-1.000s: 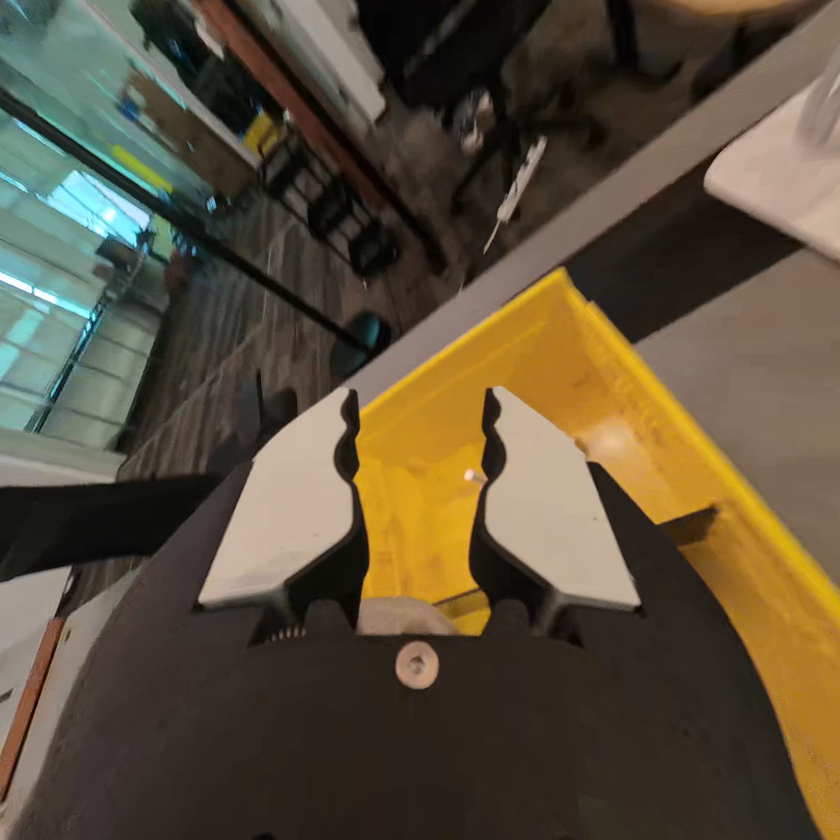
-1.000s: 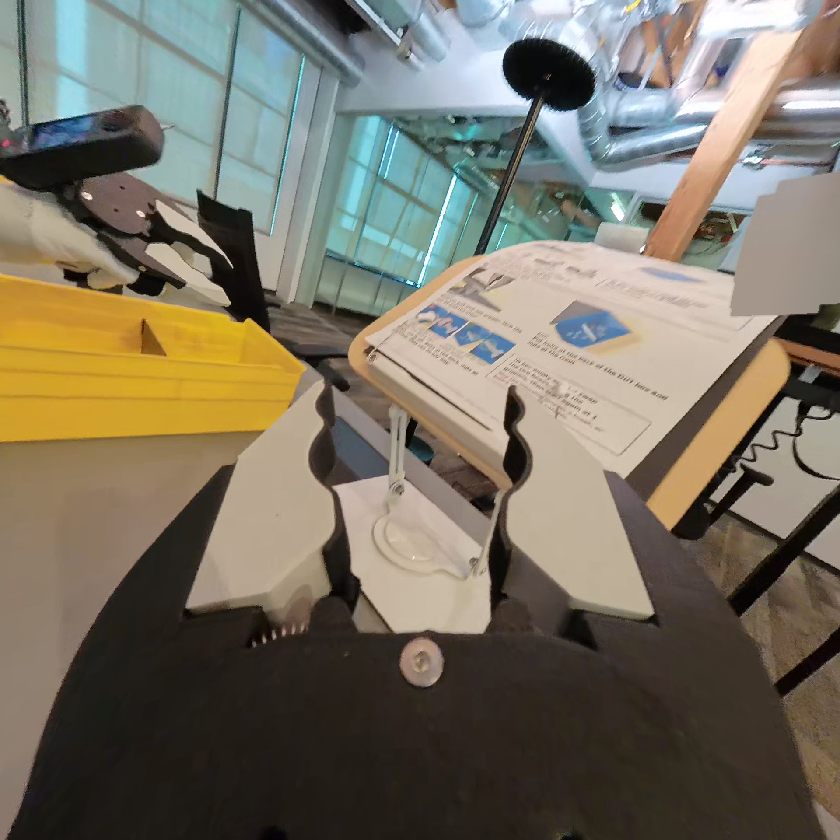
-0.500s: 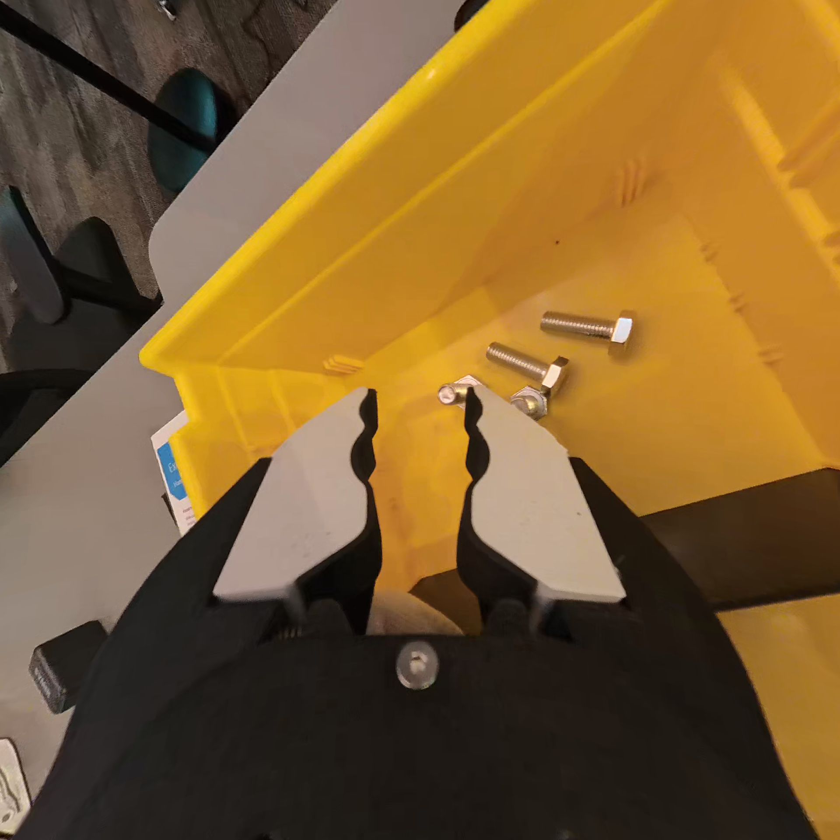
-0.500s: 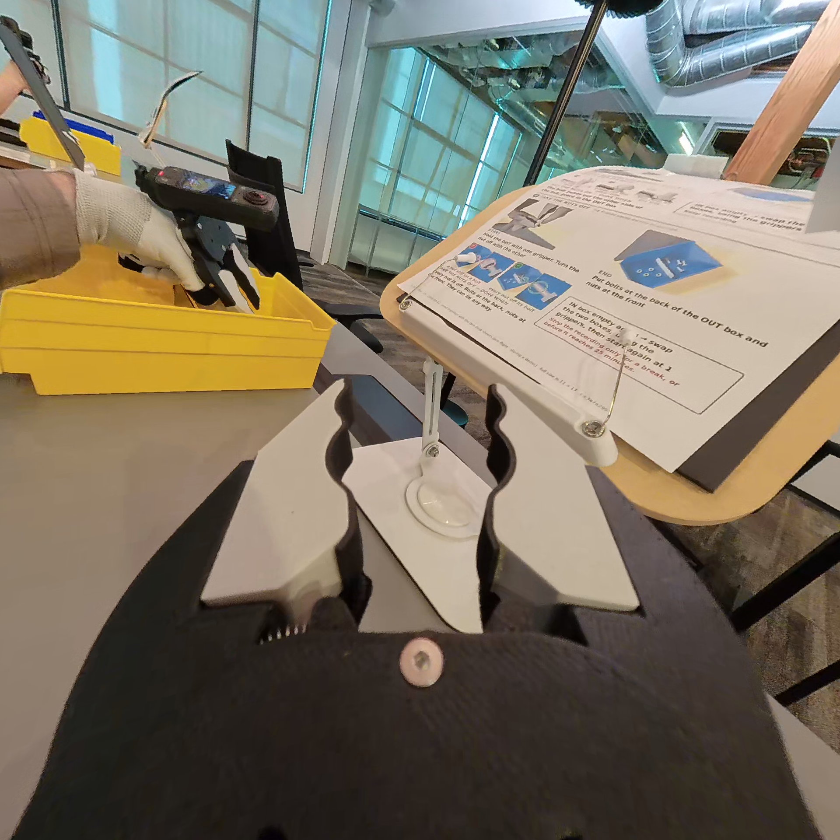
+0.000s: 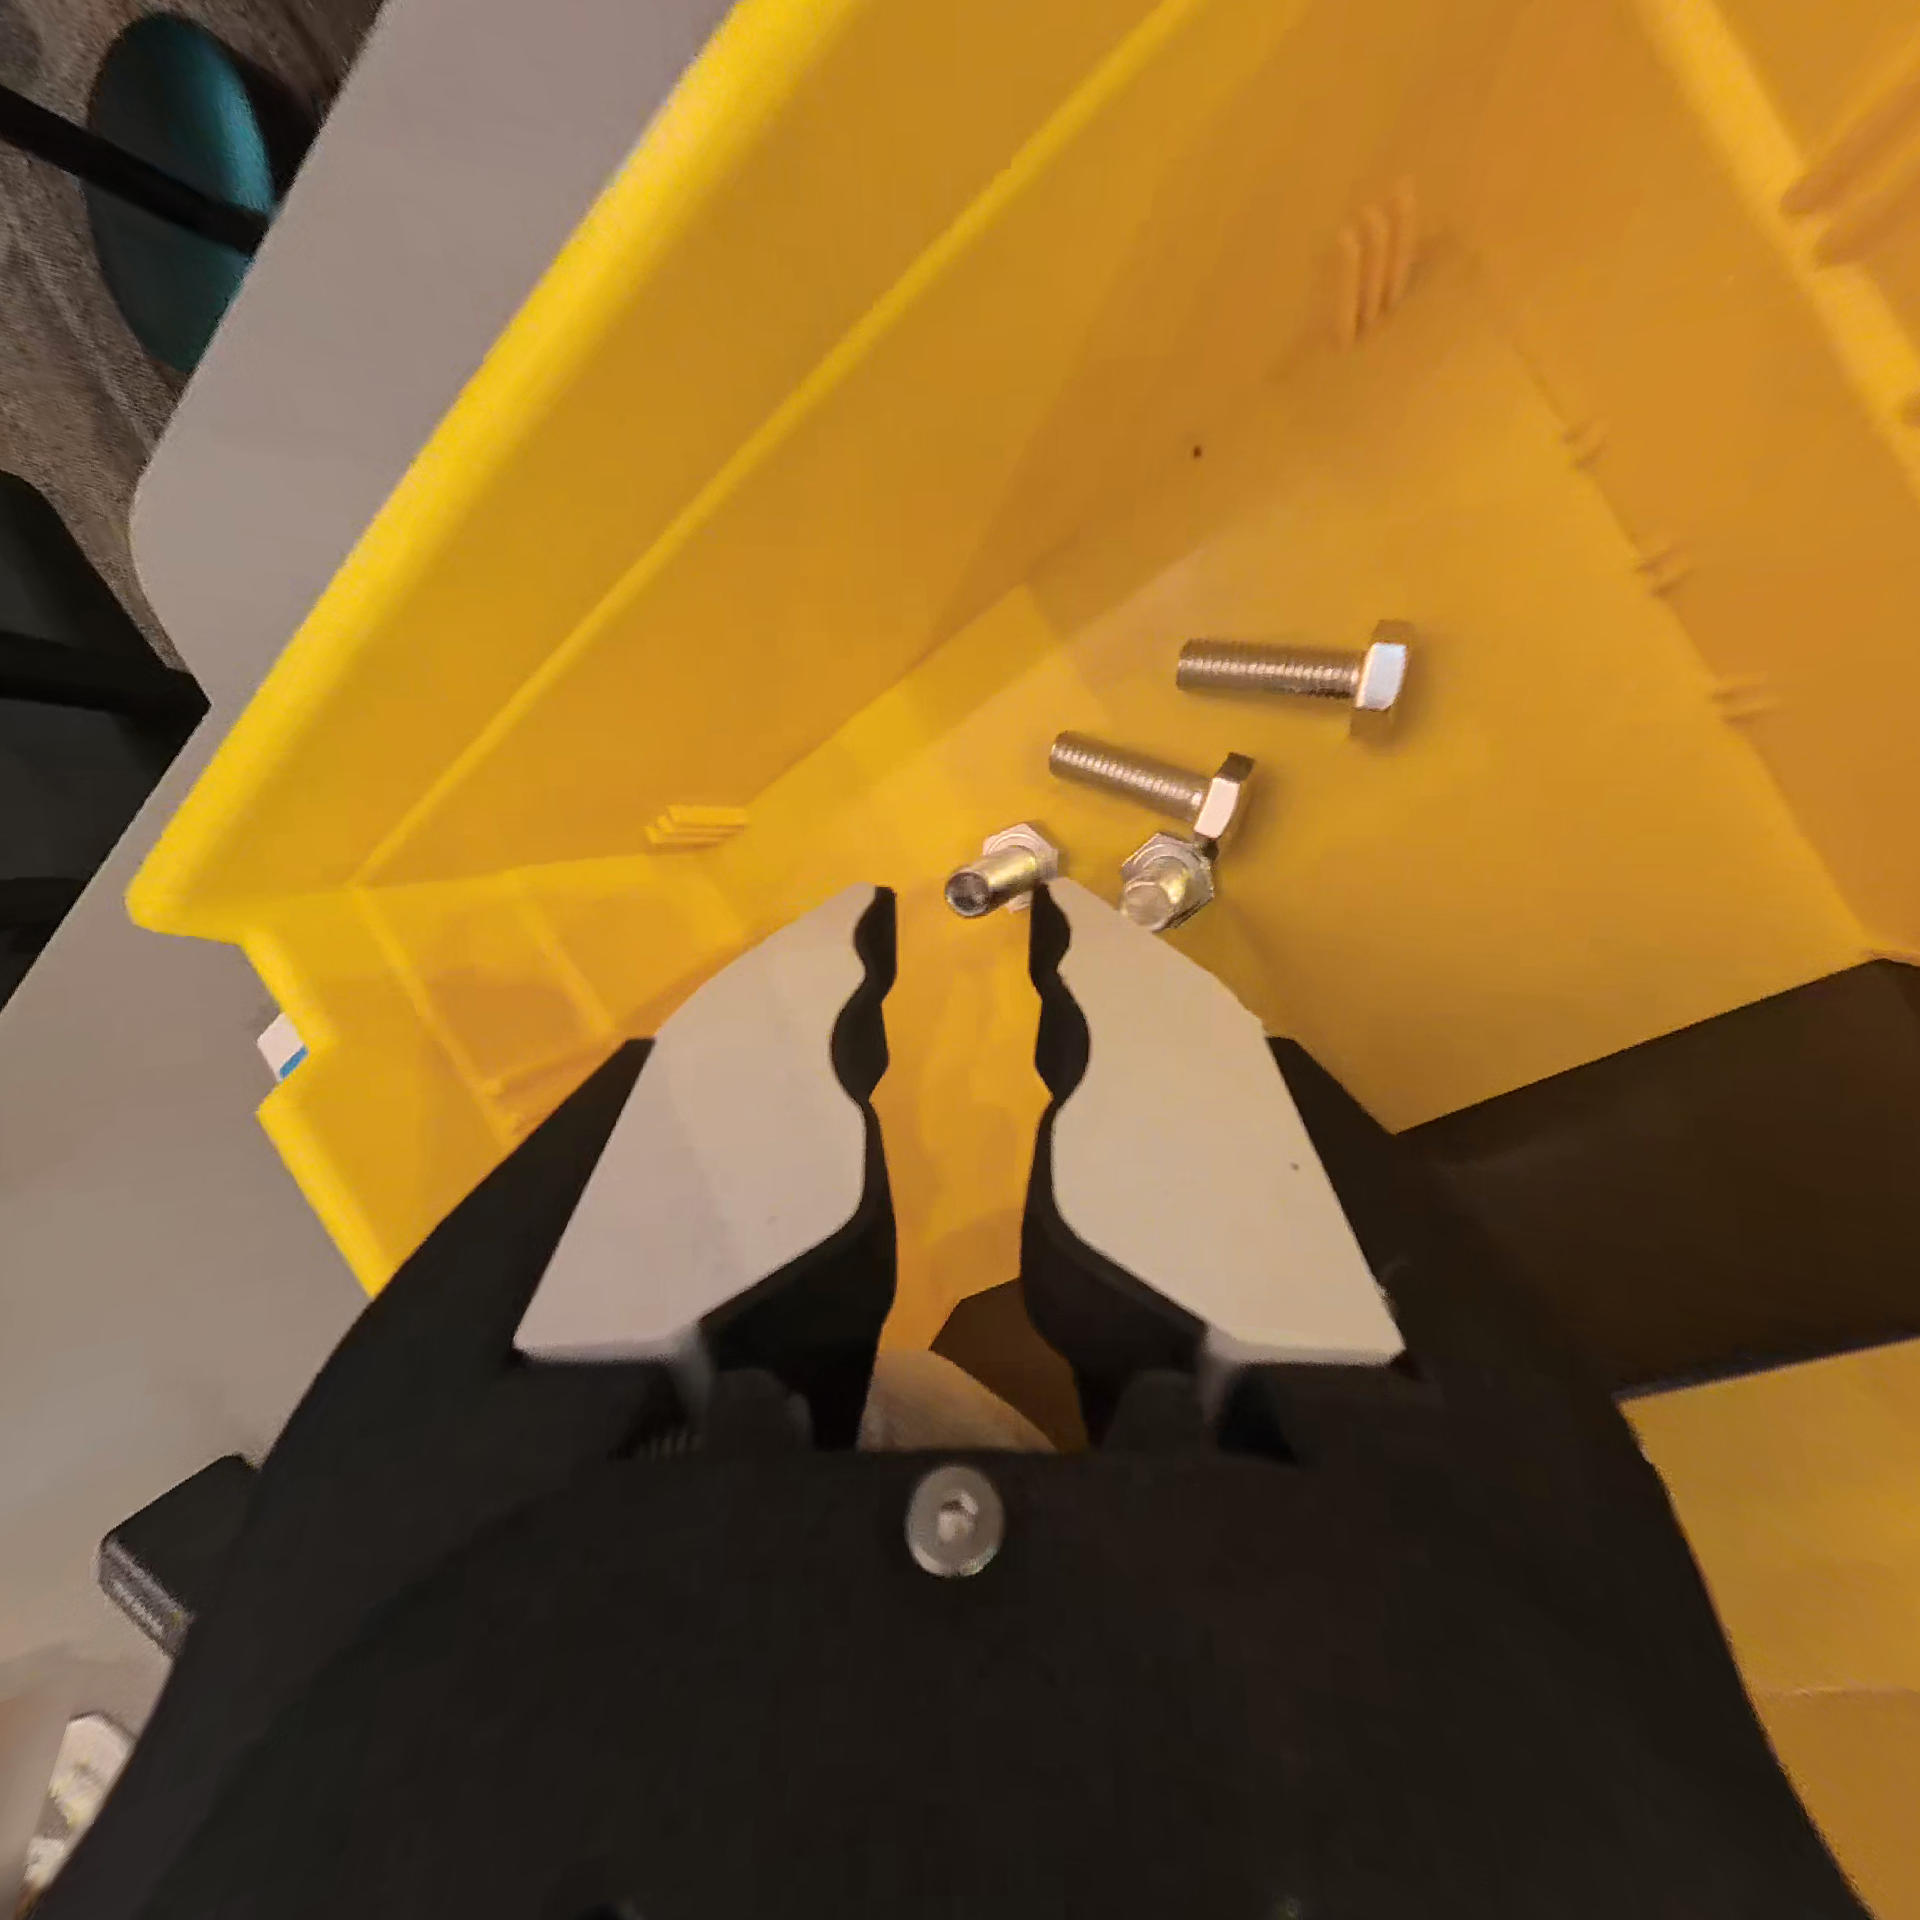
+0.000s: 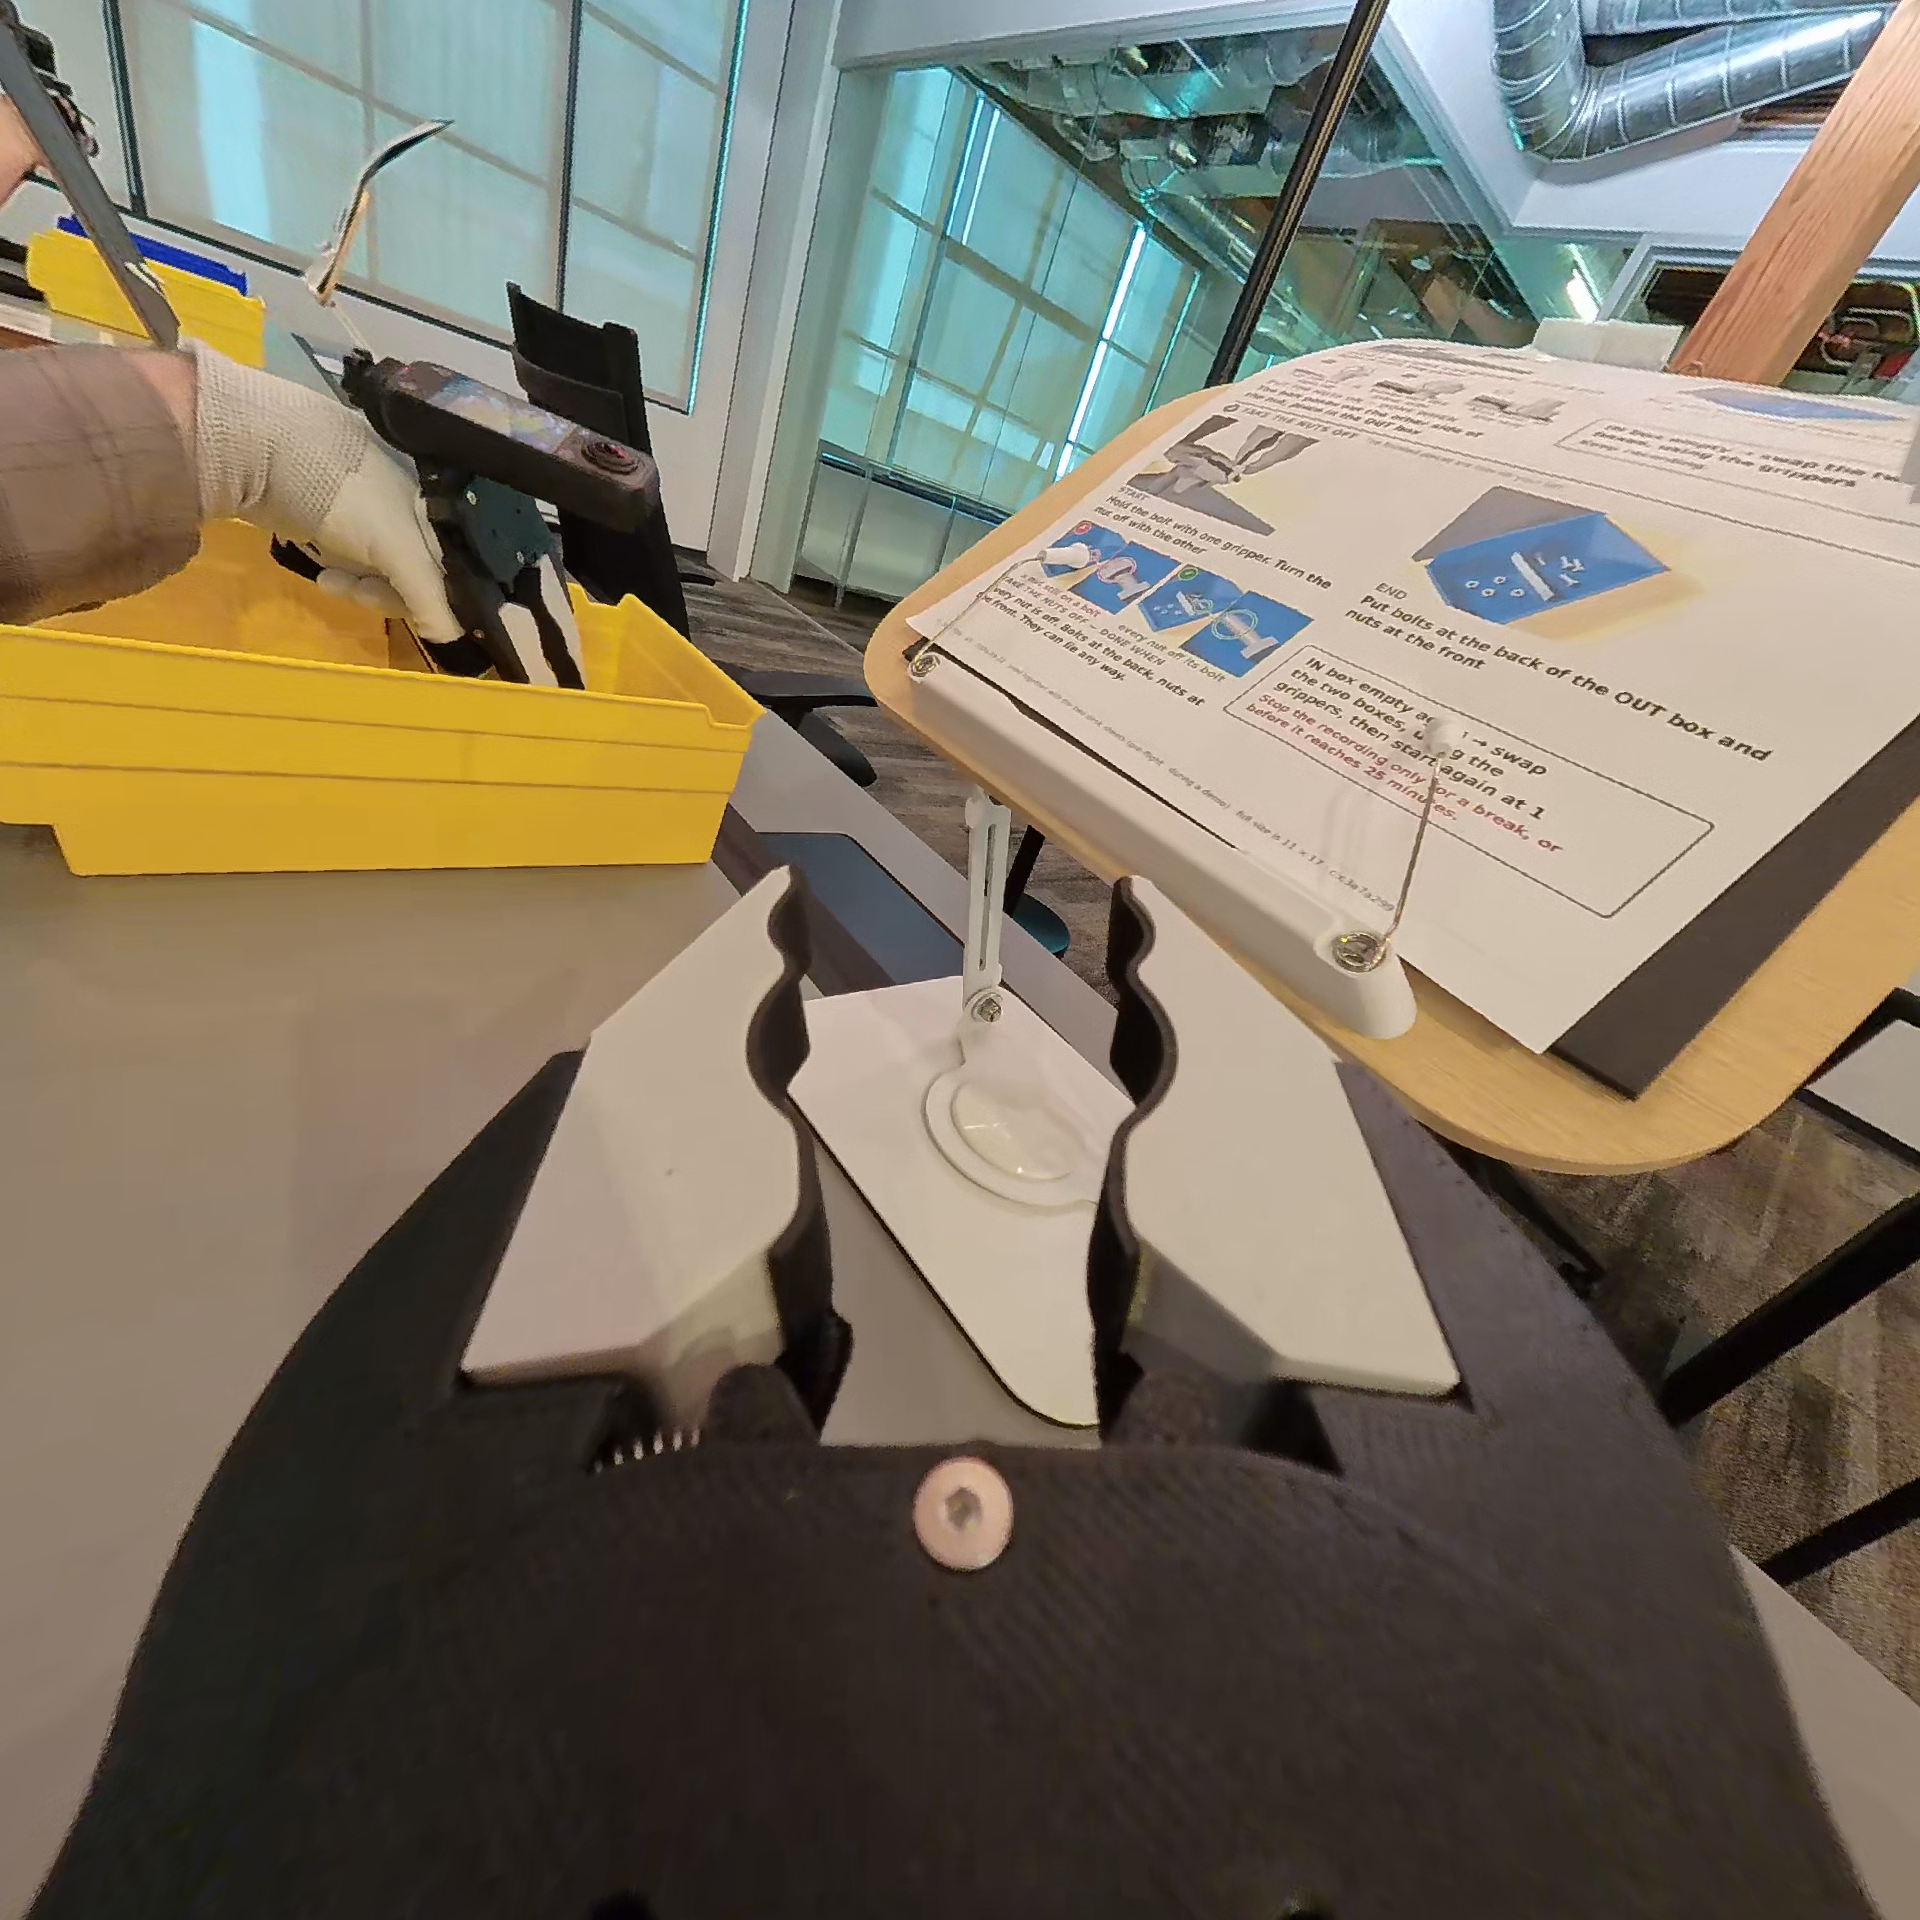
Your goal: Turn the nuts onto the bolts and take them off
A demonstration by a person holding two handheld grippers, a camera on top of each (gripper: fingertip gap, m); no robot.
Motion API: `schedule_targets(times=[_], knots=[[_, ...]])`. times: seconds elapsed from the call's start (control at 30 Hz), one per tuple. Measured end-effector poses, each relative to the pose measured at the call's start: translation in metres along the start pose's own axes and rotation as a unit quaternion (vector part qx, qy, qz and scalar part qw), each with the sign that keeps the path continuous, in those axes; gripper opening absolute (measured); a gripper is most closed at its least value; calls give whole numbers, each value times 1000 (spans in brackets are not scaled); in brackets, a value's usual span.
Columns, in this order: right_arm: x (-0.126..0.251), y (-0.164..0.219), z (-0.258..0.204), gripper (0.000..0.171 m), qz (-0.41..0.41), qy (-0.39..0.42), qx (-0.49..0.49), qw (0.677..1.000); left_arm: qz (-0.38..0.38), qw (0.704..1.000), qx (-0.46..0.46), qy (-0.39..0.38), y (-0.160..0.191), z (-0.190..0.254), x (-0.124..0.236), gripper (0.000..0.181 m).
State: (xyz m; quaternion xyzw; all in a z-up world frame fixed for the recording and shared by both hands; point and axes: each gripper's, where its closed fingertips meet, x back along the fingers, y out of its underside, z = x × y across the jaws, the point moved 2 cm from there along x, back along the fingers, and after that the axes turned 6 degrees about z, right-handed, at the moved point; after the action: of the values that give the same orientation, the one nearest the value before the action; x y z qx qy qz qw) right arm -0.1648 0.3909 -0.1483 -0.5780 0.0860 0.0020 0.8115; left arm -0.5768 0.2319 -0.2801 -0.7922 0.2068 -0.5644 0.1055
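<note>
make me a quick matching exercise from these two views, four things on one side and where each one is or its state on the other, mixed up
Things:
1. left gripper
2. right gripper
3. bolts
4. instruction sheet

Places or states:
A. clipped on a tilted wooden board
B. lying on the floor of the yellow bin
C. open, over the bare grey table
D. open, reaching into the bin

Pairs: 1-D, 2-C, 3-B, 4-A

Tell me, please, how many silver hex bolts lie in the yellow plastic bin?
4: one farthest back, one just nearer, two stubby-looking ones at the tool tips. Others may be hidden.
</note>
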Motion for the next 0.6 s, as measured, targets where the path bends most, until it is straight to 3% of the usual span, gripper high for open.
schedule_targets(times=[0.33, 0.6], knots=[[1, 7, 2, 55, -11, 1, -1, 1000, -9, 1000, -21, 4, -3, 0, -6, 11], [3, 5, 2, 55, -15, -4, 4, 1000, 71, 997, -22, -31, -29, -7, 25, 10]])
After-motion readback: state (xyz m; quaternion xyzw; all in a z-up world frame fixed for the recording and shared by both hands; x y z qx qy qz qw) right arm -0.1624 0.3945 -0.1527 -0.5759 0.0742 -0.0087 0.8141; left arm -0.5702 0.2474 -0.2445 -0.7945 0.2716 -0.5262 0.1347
